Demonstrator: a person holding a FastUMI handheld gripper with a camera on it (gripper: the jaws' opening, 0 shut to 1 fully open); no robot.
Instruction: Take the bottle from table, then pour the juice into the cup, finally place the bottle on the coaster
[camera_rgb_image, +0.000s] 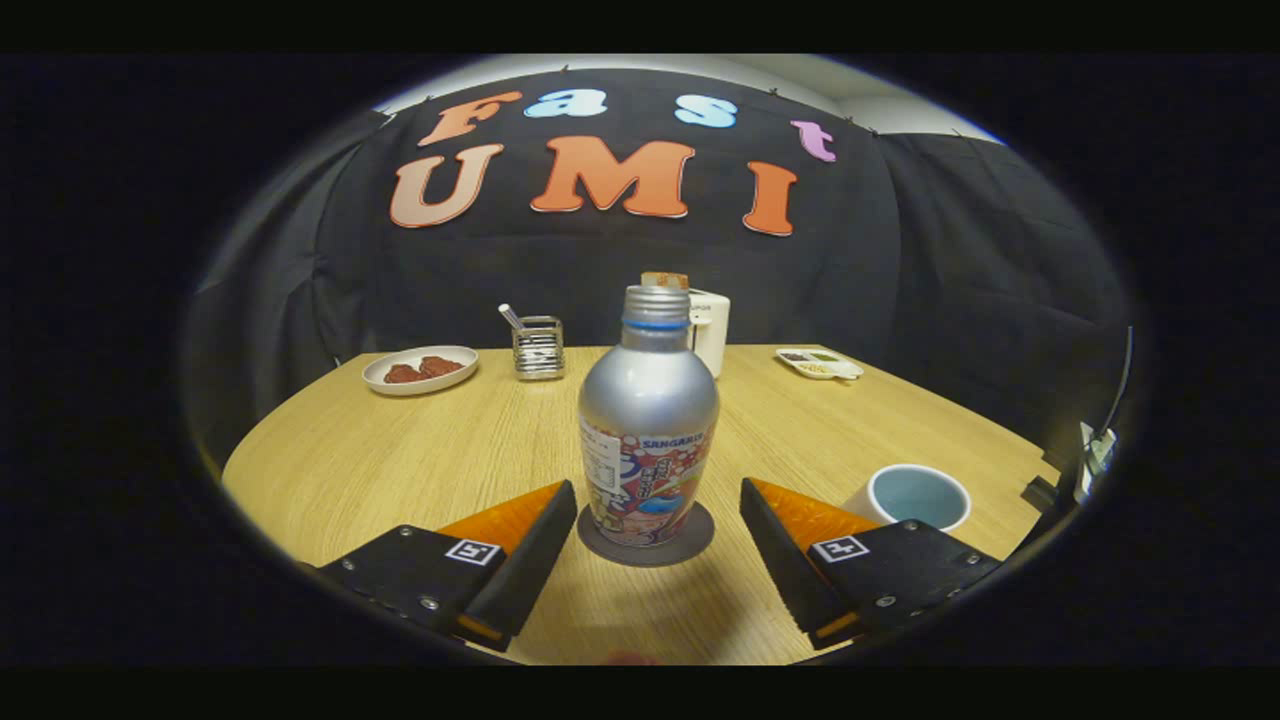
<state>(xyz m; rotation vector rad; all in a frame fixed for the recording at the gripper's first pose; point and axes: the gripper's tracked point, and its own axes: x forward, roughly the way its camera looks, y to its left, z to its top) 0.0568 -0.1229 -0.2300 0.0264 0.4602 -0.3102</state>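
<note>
A silver bottle (648, 425) with a printed label and no cap stands upright on a dark round coaster (646, 545), just ahead of my fingers and centred between them. My gripper (658, 500) is open, and neither finger touches the bottle. A white cup (915, 497) with a pale blue inside sits on the table to the right, just beyond the right finger (775, 520).
The wooden table (400, 450) carries a white plate (420, 369) with reddish-brown food at the back left, a metal utensil holder (538, 348) beside it, a white appliance (709, 328) behind the bottle, and a small divided dish (820, 363) at the back right.
</note>
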